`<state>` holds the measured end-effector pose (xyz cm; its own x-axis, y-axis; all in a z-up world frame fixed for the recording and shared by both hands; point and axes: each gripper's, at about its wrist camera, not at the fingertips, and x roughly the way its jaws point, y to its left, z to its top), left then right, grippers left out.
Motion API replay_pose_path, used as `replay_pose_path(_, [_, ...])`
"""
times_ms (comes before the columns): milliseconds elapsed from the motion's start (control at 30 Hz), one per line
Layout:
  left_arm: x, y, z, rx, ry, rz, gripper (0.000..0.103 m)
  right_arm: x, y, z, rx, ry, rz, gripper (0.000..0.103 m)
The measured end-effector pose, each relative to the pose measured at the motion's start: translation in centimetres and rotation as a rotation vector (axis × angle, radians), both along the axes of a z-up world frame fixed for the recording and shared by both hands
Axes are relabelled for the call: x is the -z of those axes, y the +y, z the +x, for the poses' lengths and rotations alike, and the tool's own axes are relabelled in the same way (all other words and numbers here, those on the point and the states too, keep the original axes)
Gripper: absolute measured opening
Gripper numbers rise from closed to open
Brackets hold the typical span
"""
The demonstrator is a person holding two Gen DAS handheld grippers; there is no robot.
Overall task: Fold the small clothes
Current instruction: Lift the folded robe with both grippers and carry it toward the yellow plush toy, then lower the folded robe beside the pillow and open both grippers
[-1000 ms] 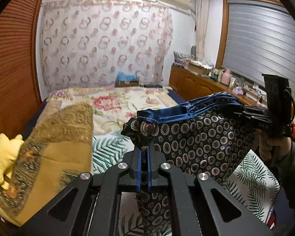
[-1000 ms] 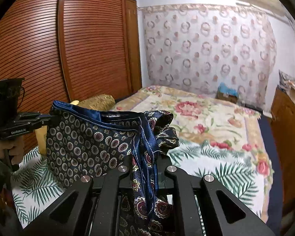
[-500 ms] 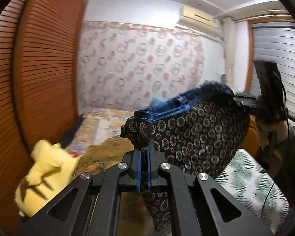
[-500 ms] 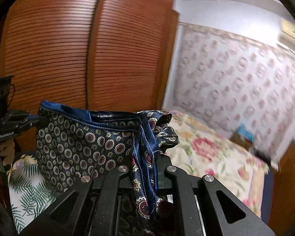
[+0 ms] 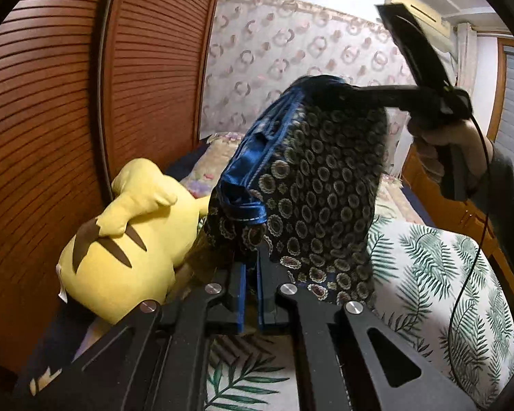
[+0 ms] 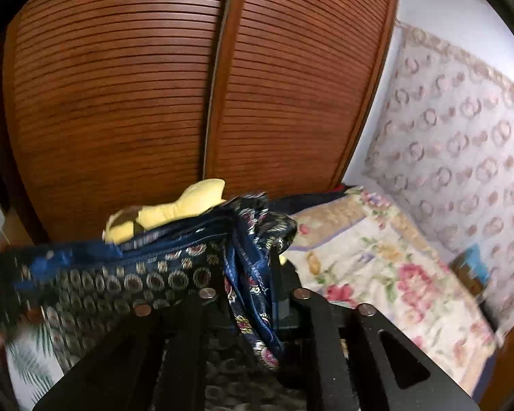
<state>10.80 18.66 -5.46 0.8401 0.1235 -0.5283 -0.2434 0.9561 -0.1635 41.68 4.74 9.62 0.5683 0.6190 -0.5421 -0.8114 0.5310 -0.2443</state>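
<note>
Two tongs are gripping one garment: dark patterned shorts [image 5: 318,185] with a blue satin waistband [image 5: 257,157], hanging in the air above the bed [image 5: 438,274], not touching it. The left tongs [image 5: 252,294] are pressing together on cloth at one end of the waistband. The right tongs [image 6: 253,294] are pinching a bunched fold of the same fabric at the other end; in the left view they are sitting high, so the waistband is running tilted between them.

Risks, as judged:
- Slippery-looking satin is sliding out of a grip if the pull between the tongs is uneven.
- The bunched cloth on the right is likely laying down creased, spoiling the fold.
- The yellow plush toy [image 5: 126,239] is lying just beside the left tongs; a low swing is likely snagging it.
</note>
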Motion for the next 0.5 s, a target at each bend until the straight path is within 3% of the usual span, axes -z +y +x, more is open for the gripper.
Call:
replay_pose_path(33, [0.4, 0.0, 0.0, -0.003, 0.006, 0.000, 0.005, 0.2, 0.1, 0.4, 0.022, 0.008, 0.004, 0.029])
replay_pose_path(100, [0.5, -0.4, -0.1, -0.008, 0.015, 0.003, 0.005, 0.6, -0.1, 1.1, 0.059, 0.012, 0.003, 0.054])
replay_pose_path(167, [0.5, 0.1, -0.6, -0.021, 0.021, 0.008, 0.005, 0.9, -0.5, 1.0, 0.088, 0.004, 0.007, 0.067])
replay_pose_path(267, [0.5, 0.3, -0.7, -0.025, 0.025, 0.012, 0.006, 1.8, 0.1, 0.3, 0.104, 0.022, 0.011, 0.071])
replay_pose_path(367, [0.4, 0.2, -0.6, -0.034, 0.032, 0.031, 0.019, 3.7, -0.3, -0.5, 0.114, 0.082, 0.017, 0.071])
replay_pose_path(433, [0.3, 0.2, -0.8, -0.027, 0.026, 0.033, 0.037, 5.5, -0.1, 0.5, 0.114, 0.155, 0.005, 0.071])
replay_pose_path(500, [-0.1, 0.1, -1.0, -0.023, 0.019, 0.042, 0.047, 7.4, 0.3, 1.3, 0.141, 0.181, -0.019, 0.071])
